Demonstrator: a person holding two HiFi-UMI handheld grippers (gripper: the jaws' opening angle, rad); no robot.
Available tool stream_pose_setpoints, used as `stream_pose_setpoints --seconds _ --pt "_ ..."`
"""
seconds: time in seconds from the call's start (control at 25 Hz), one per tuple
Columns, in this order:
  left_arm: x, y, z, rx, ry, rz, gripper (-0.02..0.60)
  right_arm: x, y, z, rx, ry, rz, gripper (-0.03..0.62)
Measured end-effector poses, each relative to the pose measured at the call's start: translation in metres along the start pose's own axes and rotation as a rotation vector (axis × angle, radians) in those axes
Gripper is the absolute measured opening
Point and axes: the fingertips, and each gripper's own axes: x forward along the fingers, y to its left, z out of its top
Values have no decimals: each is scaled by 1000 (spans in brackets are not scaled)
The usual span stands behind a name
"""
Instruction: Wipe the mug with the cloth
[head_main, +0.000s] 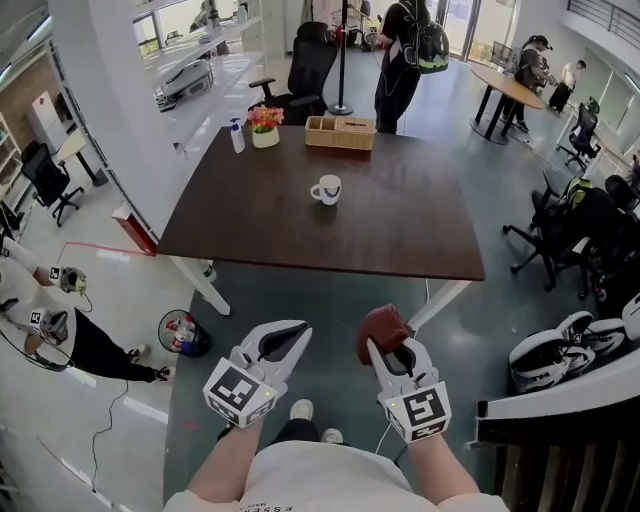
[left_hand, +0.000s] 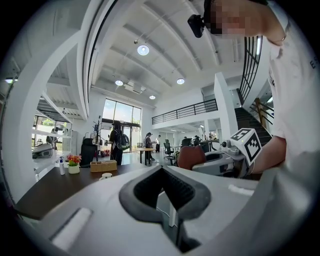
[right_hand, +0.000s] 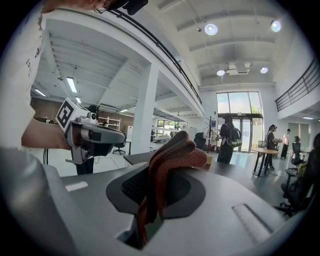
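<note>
A bright open office hall with a grey floor holds a dark brown rectangular table (head_main: 400, 235) on white legs, seen from above and set well away from the person who stands at its near side. On the tabletop a small white ceramic mug (head_main: 326, 189) stands upright, a little far of the middle, with its handle to the left and nothing touching it. Along the far edge sit a white pot of orange and pink flowers (head_main: 265, 127), a clear spray bottle (head_main: 237, 136) just to its left, and a low woven tray (head_main: 340, 132) to its right.

Both tools hover over the floor, near the person's body and well apart from the mug. The left white two-jaw gripper (head_main: 290, 335) has its black-padded jaws pressed together with nothing between them. The right white two-jaw gripper (head_main: 390, 350) is clamped on a reddish-brown cloth (head_main: 383, 325), which bunches up in folds above the jaw tips (its own view shows one strip running down between the pads).

A round bin (head_main: 183, 333) with rubbish stands on the floor at the near left table leg. At the far side a person with a dark backpack (head_main: 410, 50) stands beside the table.
</note>
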Motion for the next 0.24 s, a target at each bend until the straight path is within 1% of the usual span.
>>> stream_pose_setpoints --seconds 0.24 --pt "-2 0 0 -1 -1 -7 2 0 5 2 -6 -12 7 78"
